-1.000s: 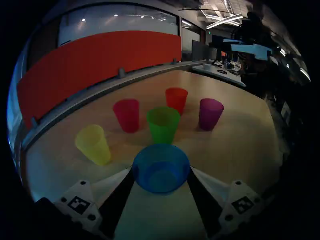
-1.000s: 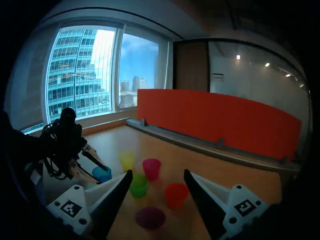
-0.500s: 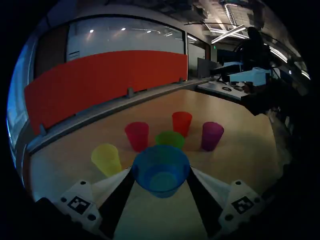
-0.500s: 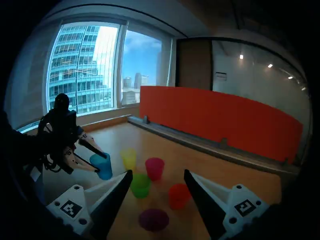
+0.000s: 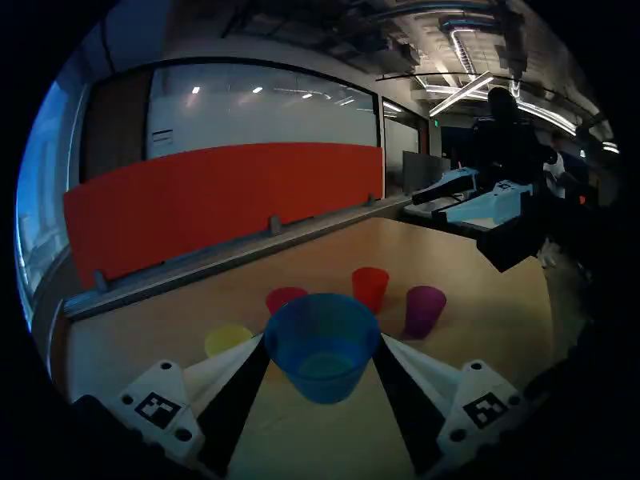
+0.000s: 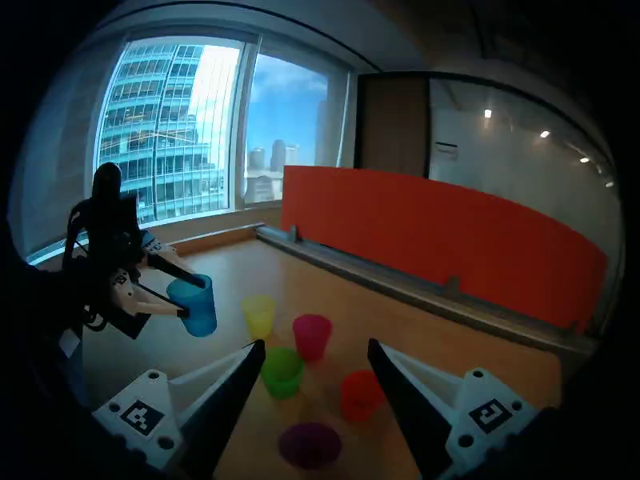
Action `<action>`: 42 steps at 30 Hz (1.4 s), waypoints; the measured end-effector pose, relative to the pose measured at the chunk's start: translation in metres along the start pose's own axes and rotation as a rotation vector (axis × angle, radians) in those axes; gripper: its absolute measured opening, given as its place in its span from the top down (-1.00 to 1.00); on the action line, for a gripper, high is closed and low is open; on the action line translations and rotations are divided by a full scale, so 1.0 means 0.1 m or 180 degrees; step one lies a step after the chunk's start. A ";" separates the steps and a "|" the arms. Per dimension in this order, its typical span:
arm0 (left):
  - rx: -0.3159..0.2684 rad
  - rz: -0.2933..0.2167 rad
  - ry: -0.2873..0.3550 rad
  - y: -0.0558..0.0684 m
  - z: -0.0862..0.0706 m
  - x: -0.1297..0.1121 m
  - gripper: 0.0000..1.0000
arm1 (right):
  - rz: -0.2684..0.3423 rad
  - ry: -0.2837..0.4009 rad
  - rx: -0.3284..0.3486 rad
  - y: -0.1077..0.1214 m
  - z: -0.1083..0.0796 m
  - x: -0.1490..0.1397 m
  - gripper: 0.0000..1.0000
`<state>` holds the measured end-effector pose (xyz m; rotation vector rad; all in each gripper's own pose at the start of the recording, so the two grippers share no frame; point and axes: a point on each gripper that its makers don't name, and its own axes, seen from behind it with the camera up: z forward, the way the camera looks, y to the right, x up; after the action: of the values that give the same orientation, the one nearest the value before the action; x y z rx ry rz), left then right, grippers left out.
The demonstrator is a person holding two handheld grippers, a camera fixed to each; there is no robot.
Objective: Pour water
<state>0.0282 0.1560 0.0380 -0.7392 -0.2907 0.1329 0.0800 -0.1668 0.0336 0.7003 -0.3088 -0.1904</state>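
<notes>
Blue cup, see-through, lower centre. Over the tan table: yellow cup, pink cup, green cup, red-orange cup, purple cup. Orange-red panel behind. Right gripper: white, with black-and-white square tags.

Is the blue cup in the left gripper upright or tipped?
Upright, or nearly: in the right gripper view the blue cup is rim-up, sides near vertical.

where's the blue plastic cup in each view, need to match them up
Left gripper view: low centre, the blue plastic cup sits between the left gripper fingers.
Right gripper view: left of centre, held up off the wooden table.
Shared landmark: the long orange partition.
</notes>
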 end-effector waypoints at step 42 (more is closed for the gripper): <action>0.0114 0.0172 0.0570 -0.03 -0.41 0.81 -0.73 | -0.0098 -0.0620 0.0252 -0.16 0.58 -0.43 -0.99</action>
<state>0.1178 0.1448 0.0289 -0.7184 -0.0975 0.1220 0.0190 -0.2022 0.0553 0.7667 -0.4938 -0.2778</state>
